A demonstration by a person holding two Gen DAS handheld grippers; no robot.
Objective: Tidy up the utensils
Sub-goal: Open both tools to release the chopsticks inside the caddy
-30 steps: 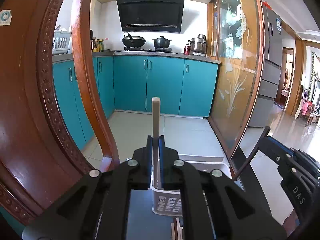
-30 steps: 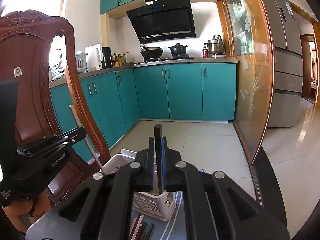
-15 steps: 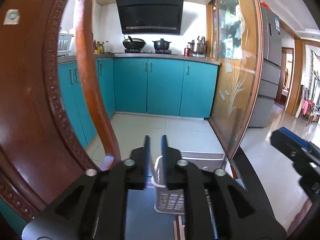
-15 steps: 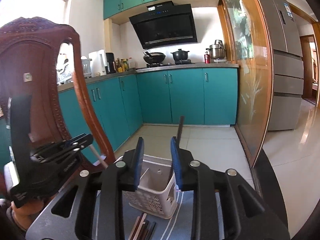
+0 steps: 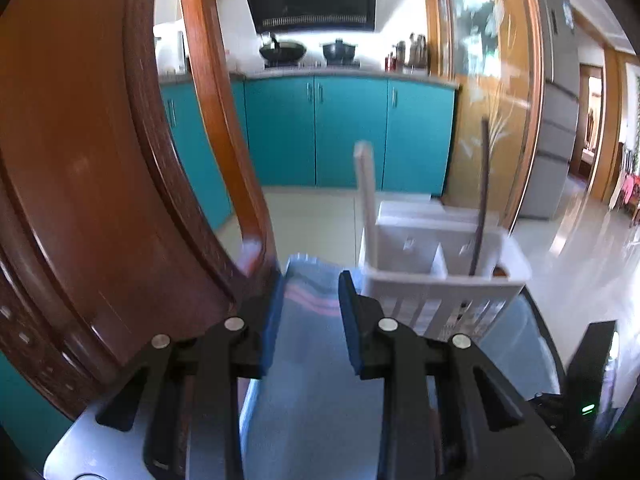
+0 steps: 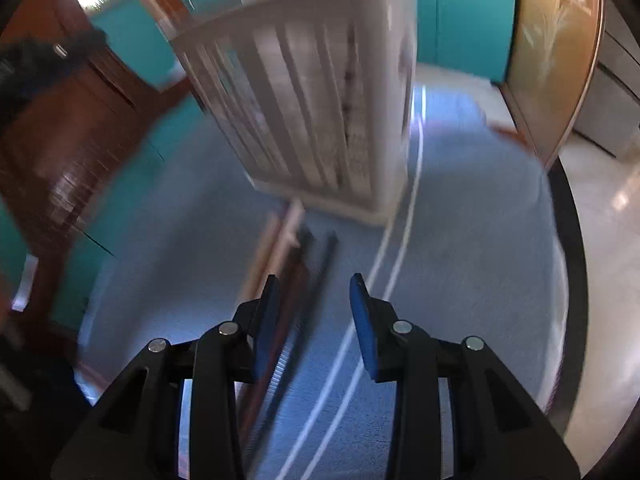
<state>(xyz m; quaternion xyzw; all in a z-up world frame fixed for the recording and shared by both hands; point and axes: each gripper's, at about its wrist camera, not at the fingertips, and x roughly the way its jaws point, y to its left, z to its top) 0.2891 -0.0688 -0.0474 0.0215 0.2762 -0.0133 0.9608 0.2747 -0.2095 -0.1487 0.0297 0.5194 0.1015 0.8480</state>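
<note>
Left tool [image 5: 306, 280], black with blue pads, low in the centre of the left wrist view, jaws spread after just opening, nothing between them but the blue-grey cloth [image 5: 316, 360] with a pink stripe covering the worktop. Just right of and beyond its tips, a white slotted plastic utensil basket [image 5: 436, 296] with two compartments visible from this side, standing upright on the cloth. In the basket's left compartment, a pale flat stick [image 5: 366, 196] leaning against the near left corner and rising well above the rim; in the right compartment, a thin dark stick [image 5: 482, 184], nearly upright, tilted slightly. Across the left half of that frame, the carved back of a reddish-brown wooden chair [image 5: 100, 200]; beyond it, teal kitchen cabinets [image 5: 348, 132]. Right wrist view heavily blurred: right tool [image 6: 314, 280] at lower centre, angled steeply down at the cloth, jaws likewise spread after just opening, pads pressing on nothing. Beneath and ahead of that tool, a small bundle of loose sticks [image 6: 296, 264], pale, brown and dark, lying flat on the cloth side by side, far ends just short of the basket's base at upper centre; count unclear in the blur. Two thin white lines [image 6: 404, 236] on the cloth, running past the basket's right side toward the bottom of the frame.
</note>
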